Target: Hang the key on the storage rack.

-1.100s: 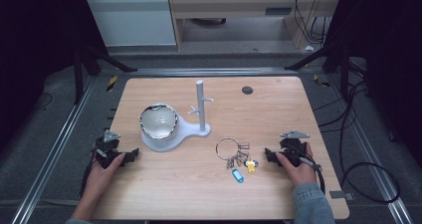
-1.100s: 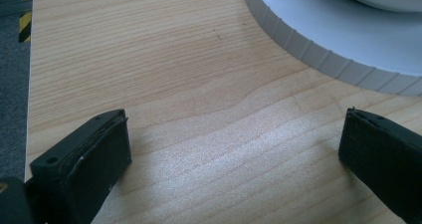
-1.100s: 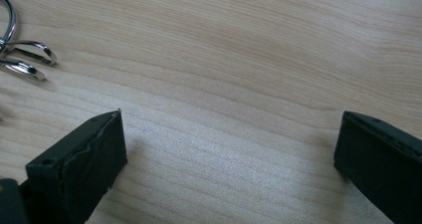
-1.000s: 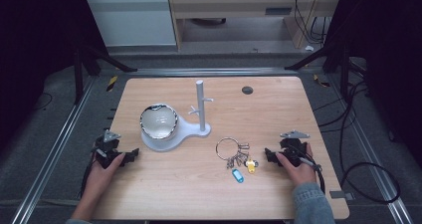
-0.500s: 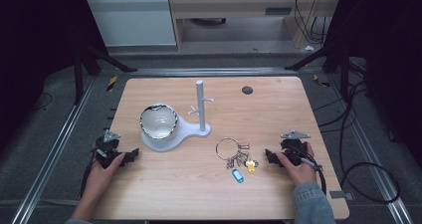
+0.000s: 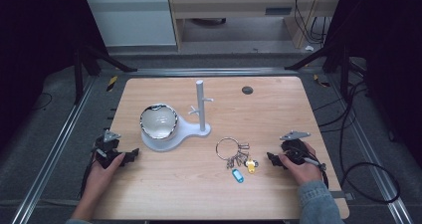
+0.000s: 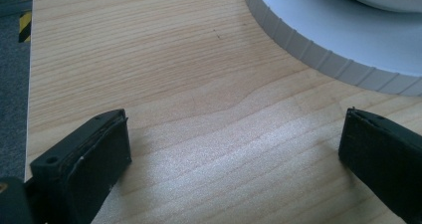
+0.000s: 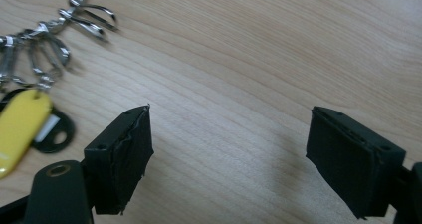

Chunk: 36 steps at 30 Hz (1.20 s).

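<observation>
**Steel ring of keys lies loose beside the right tool**

Silver metal key ring (image 6: 228, 147) with its cluster of keys, a yellow plastic tag (image 6: 250, 166) and a blue plastic tag (image 6: 238, 175) lies flat on the pale wooden surface (image 6: 278, 109), near the front and right of centre. Just beside it, to its right, the right tool (image 6: 271, 158) points at the bunch without touching it; its jaws have just been closing a little, yet they stand released with bare wood between them. In the right gripper view the yellow tag (image 8: 17, 129) sits left of the near jaw. Farther left stands a white plastic stand (image 6: 200, 107) with an upright post and short pegs; a shiny white bowl (image 6: 158, 121) rests in its round base, and its inside looks empty. The left tool (image 6: 134, 154) rests near the base, released.
</observation>
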### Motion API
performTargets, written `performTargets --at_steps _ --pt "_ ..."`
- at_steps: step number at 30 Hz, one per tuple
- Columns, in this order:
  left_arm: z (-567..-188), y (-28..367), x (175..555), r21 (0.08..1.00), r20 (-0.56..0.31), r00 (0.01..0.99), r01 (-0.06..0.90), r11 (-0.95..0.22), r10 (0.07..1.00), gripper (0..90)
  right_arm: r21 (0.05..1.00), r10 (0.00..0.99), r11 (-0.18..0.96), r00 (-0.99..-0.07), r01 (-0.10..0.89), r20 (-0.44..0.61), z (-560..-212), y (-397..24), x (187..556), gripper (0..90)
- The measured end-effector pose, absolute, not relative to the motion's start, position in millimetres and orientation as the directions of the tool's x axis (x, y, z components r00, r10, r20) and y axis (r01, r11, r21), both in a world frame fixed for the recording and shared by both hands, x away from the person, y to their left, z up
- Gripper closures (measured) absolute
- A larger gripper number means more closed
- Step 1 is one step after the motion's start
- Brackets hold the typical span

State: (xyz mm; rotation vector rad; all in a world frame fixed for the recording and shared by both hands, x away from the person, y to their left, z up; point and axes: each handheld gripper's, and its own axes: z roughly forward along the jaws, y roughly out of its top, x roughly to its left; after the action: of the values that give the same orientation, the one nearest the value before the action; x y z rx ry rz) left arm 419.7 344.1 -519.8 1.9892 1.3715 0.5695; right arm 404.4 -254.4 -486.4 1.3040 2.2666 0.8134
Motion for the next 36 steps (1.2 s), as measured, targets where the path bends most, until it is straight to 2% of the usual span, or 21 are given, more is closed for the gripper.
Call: performTargets --at_steps 3,18,22,36 --pt "-519.8 344.0 419.7 0.718 -0.009 0.359 0.652 -0.244 0.933 0.0 0.631 0.840 0.476 -0.528 0.613 -0.121 -474.2 -251.7 403.7 19.0" --pt "-519.7 344.2 419.7 0.717 -0.008 0.360 0.653 -0.246 0.933 0.0 0.490 0.749 0.629 -0.639 0.604 -0.173 -429.2 -233.7 423.4 21.1" --pt "-519.8 344.2 419.7 0.718 -0.009 0.360 0.652 -0.245 0.933 0.0 0.470 0.738 0.642 -0.654 0.606 -0.166 -420.6 -230.6 427.0 21.2" --pt "-519.8 344.2 419.7 0.718 -0.008 0.361 0.652 -0.246 0.933 0.0 0.403 0.678 0.712 -0.713 0.576 -0.180 -396.3 -205.3 437.1 30.9"
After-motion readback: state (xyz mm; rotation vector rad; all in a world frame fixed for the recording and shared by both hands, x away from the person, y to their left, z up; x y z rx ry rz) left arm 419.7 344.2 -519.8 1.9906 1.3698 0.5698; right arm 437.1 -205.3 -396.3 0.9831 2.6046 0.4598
